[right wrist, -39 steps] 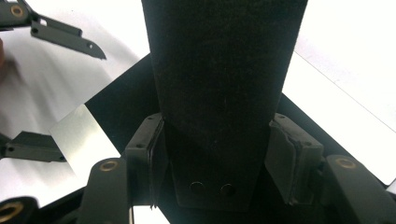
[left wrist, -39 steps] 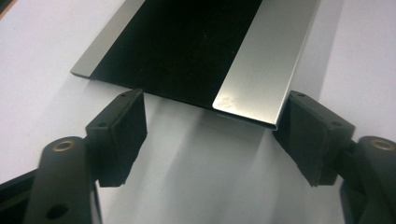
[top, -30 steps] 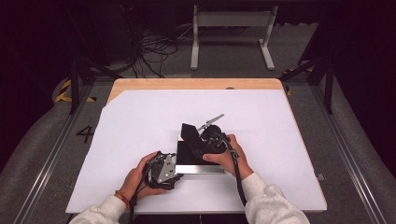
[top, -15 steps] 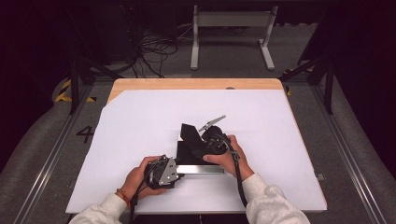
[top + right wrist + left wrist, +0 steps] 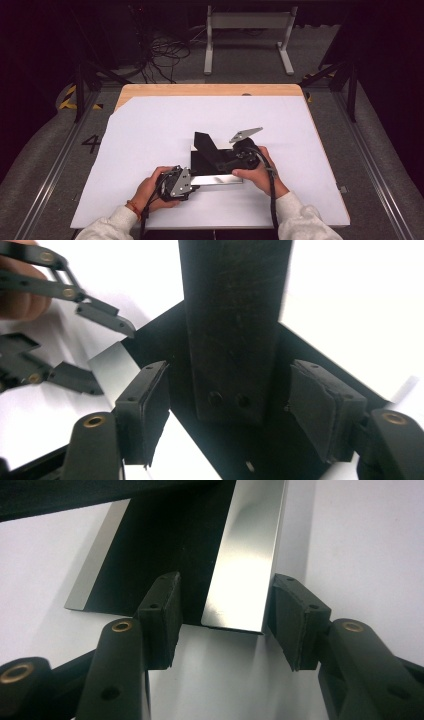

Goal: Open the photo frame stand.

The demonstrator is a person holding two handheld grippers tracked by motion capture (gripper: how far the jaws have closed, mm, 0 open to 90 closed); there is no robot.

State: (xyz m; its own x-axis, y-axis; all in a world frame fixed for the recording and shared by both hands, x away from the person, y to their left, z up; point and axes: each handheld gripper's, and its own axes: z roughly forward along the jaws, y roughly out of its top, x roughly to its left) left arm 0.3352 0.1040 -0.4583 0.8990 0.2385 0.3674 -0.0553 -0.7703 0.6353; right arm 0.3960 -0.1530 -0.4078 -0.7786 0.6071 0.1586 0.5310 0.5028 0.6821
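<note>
Two hand-held grippers are set about a flat black metal base plate with a mirror-bright steel strip along its near edge [image 5: 216, 179] and a dark upright slab rising from it [image 5: 206, 145], lying on the white-covered table [image 5: 150, 130] just in front of the person. The step in hand is judged to be the approach to a grasp. The left gripper [image 5: 222, 622] is held with its jaws parted around the end of the shiny strip, neither pad seen touching it. The right gripper [image 5: 227, 412] is held with jaws wide on either side of the slab, clear gaps being left. The next move is judged to call for closing squarely, the strip being smooth and likely slippery. The slab is scuffed, with two small screw heads near its lower end; how it is fixed to the plate cannot be made out clearly.
</note>
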